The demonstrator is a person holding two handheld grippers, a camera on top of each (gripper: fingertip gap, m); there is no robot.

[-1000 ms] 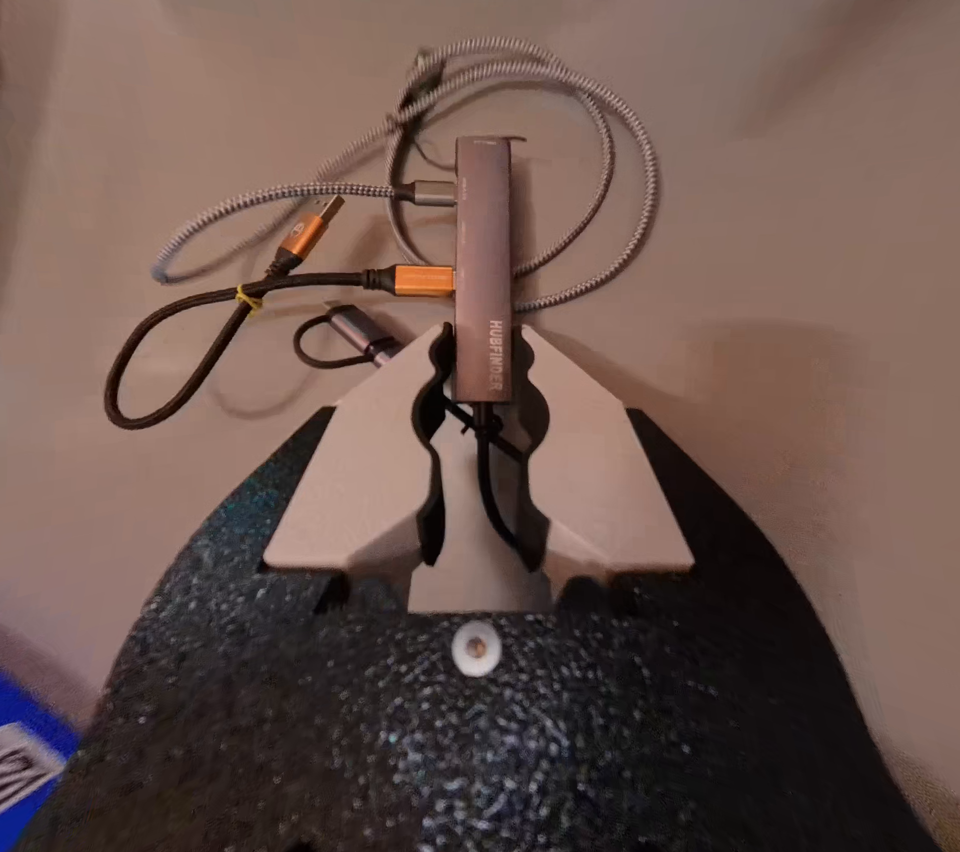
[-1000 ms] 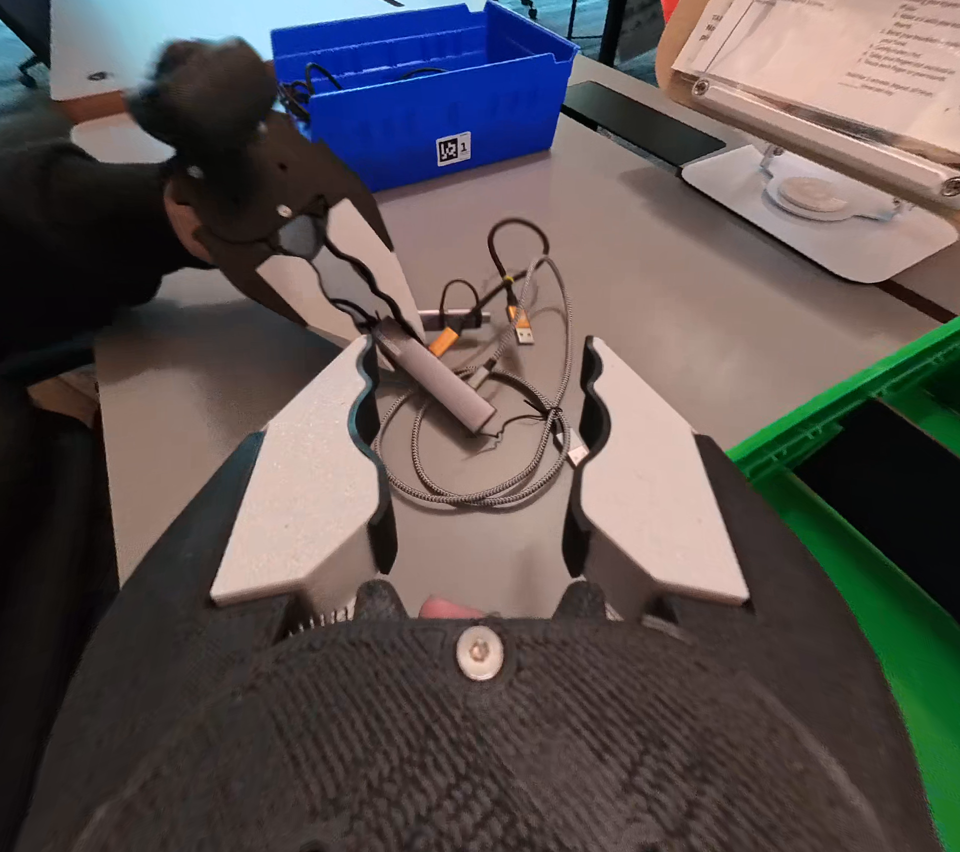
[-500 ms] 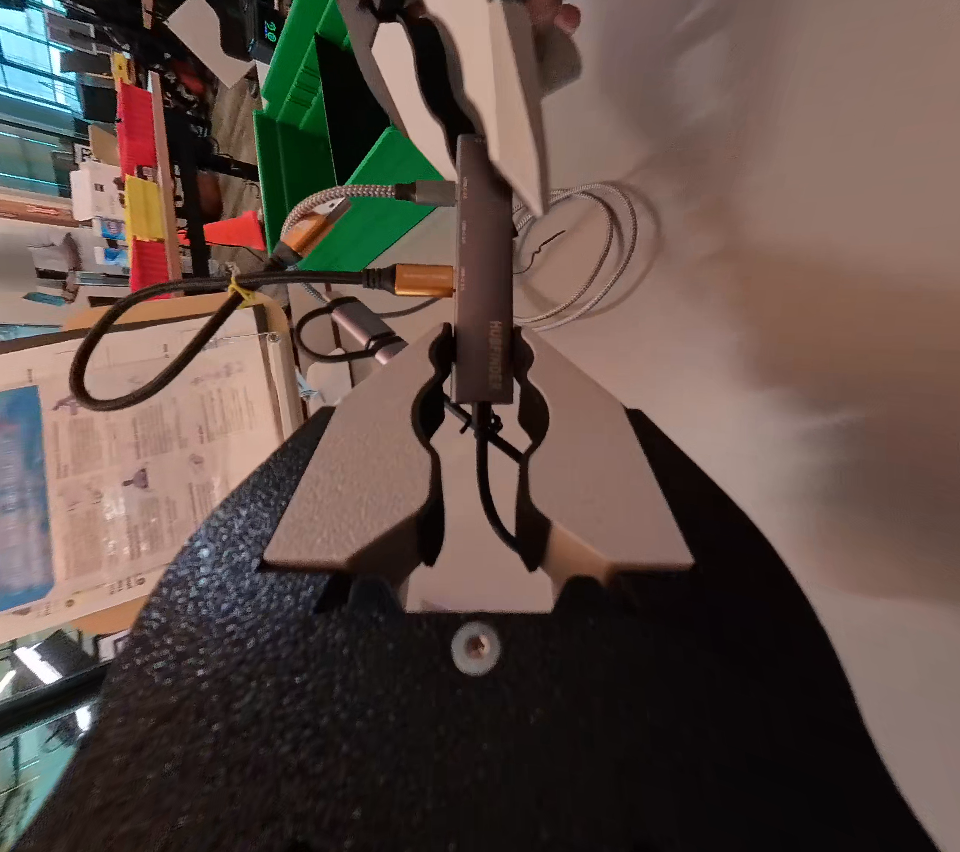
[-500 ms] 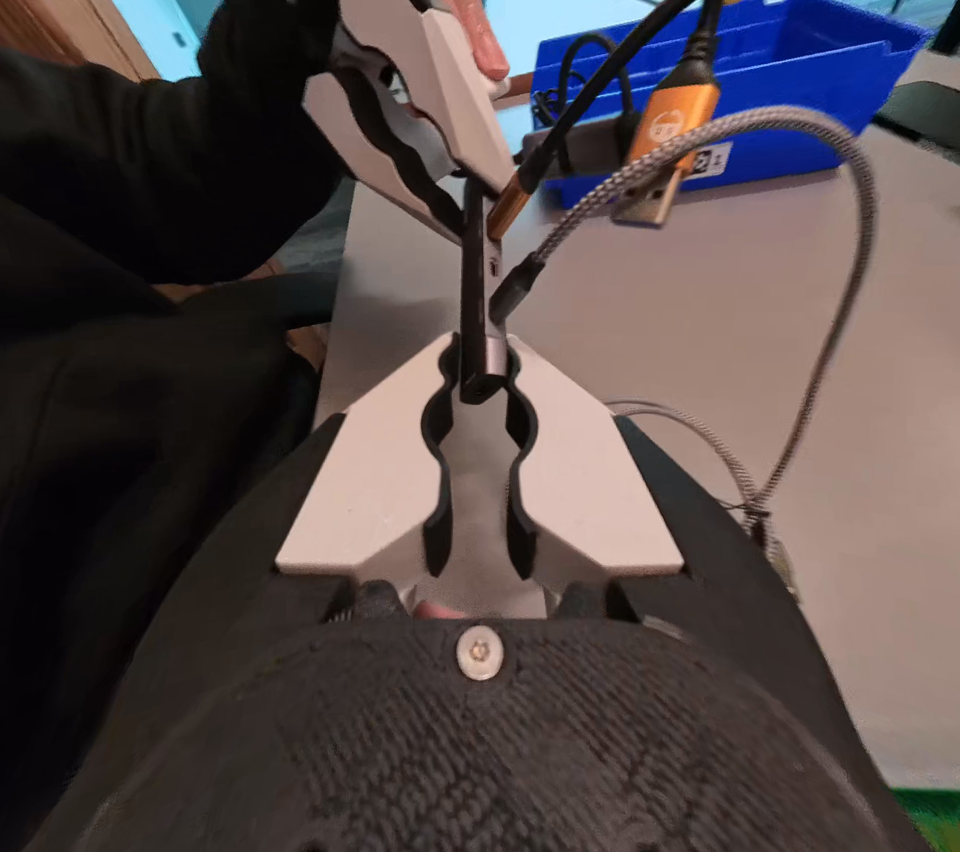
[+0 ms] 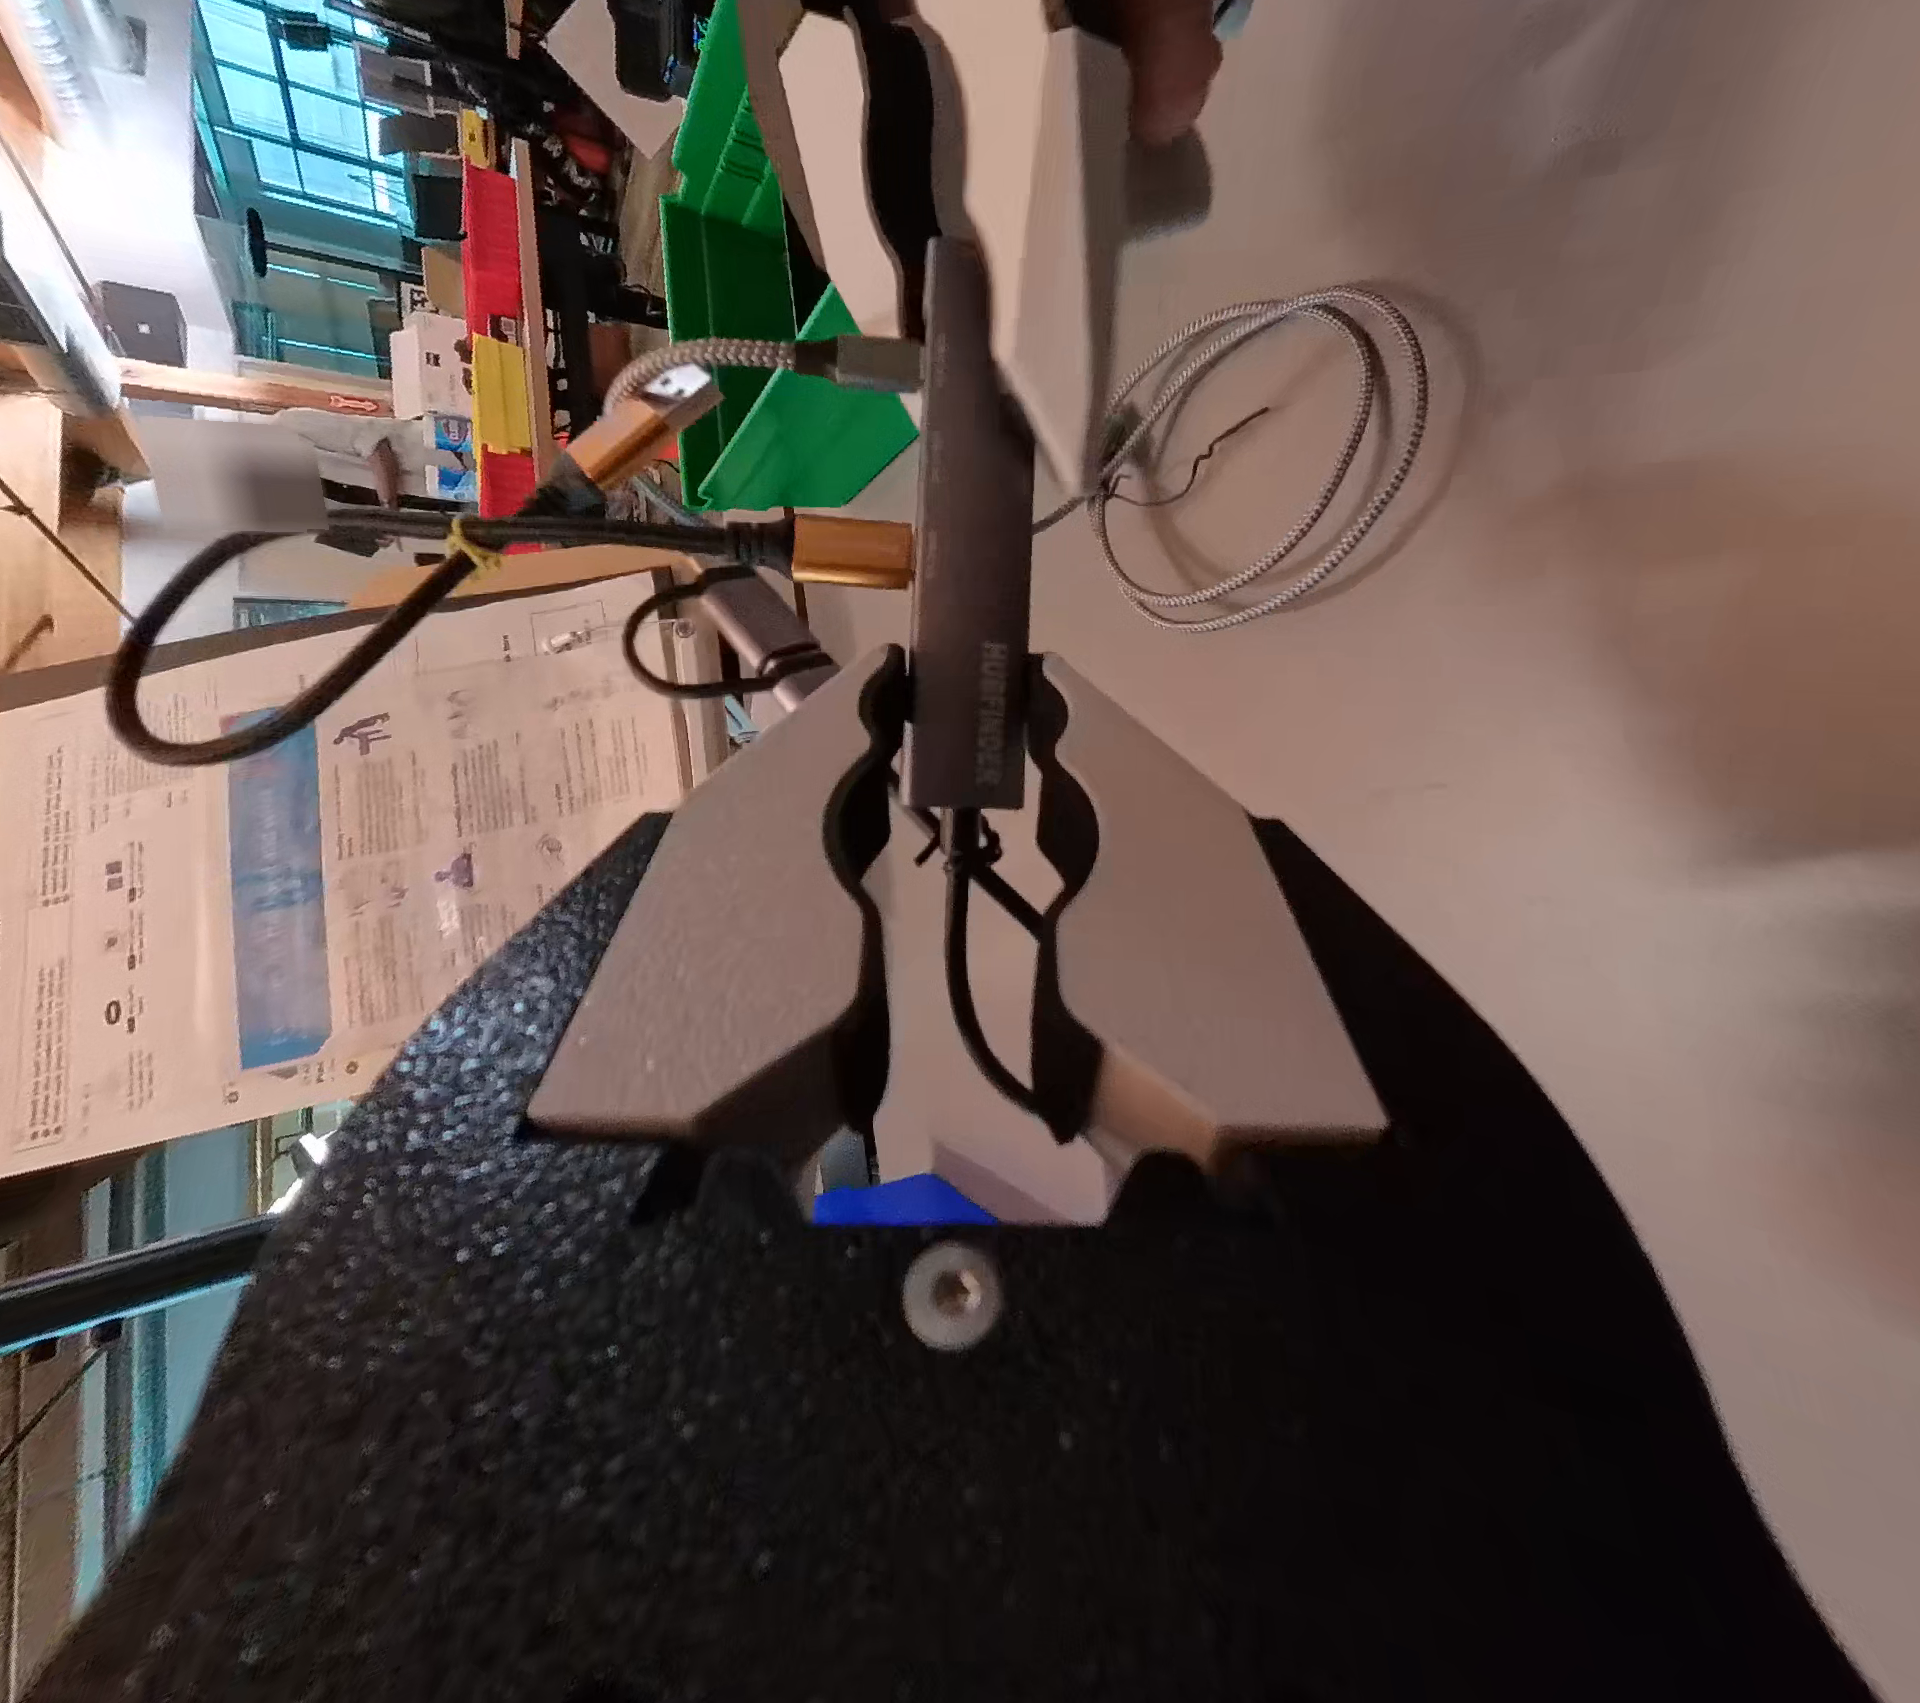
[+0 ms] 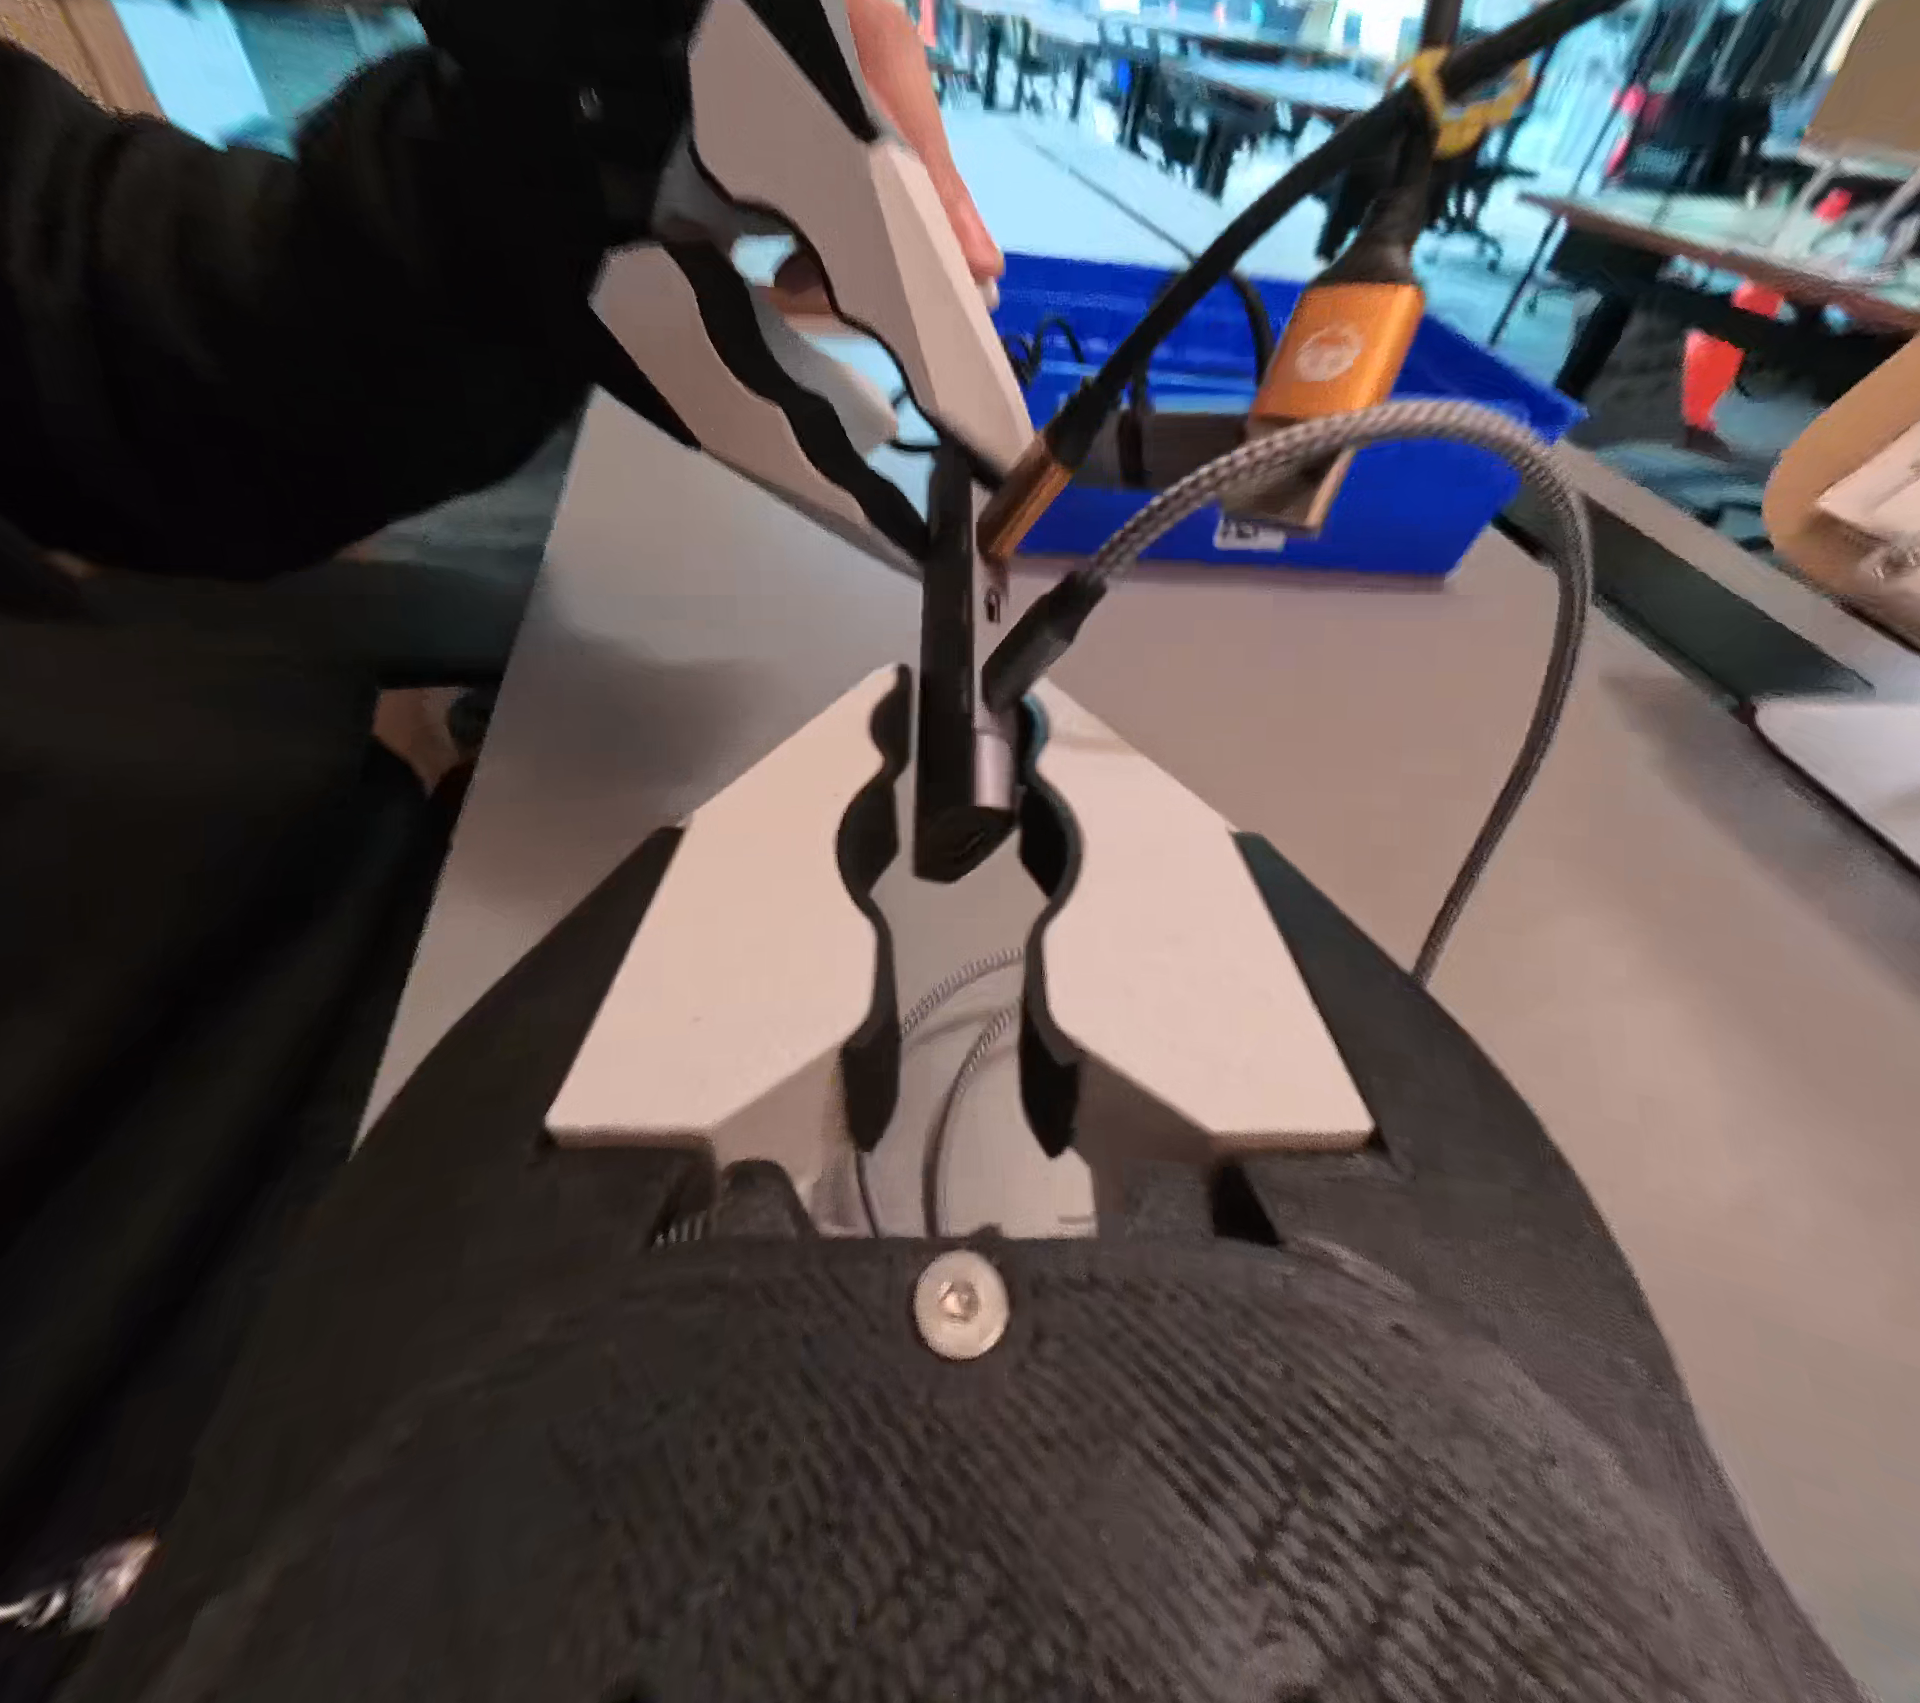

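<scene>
The left tool [image 5: 968, 666] is closed tight on one end of a slim grey hub [image 5: 971, 510], its thin black lead looping back between the fingers. The right tool [image 6: 966, 687] is clamped on the other end, so the hub hangs in the air between the two, clear of the bench [image 5: 1558, 822].

Two plugs sit in the hub's side. One is the orange plug [image 5: 852, 552] of a black cable [image 5: 260, 573], whose free orange end [image 6: 1340, 349] dangles loose. The other belongs to a grey braided cable [image 5: 1351, 458], coiled on the bench below.

To my eye, a hold like this wants both grips kept square on the flat faces, well off the plugs, with no twisting.

Farther off stand a green bin [image 5: 769, 365] and a blue bin [image 6: 1403, 448].
</scene>
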